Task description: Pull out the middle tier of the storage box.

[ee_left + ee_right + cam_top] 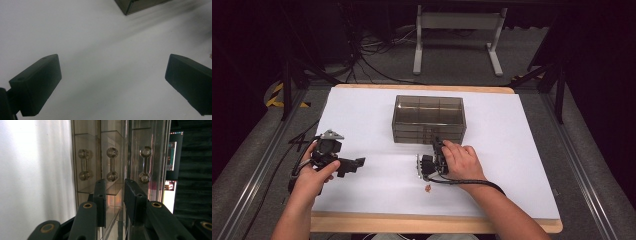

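- One white table (362,107) lies before me.
- One clear plastic drawer box (429,119) stands on it toward the far middle; in the right gripper view I count three drawer fronts, each with one clear handle (112,164).
- Two tongs in my two hands. My right tongs (437,142) point at the box front, jaws narrowly apart with nothing pinched, just short of the middle handle.
- My left tongs (357,163) rest well apart, jaws wide open and empty.
- One tiny reddish scrap (428,188) lies near my right wrist.
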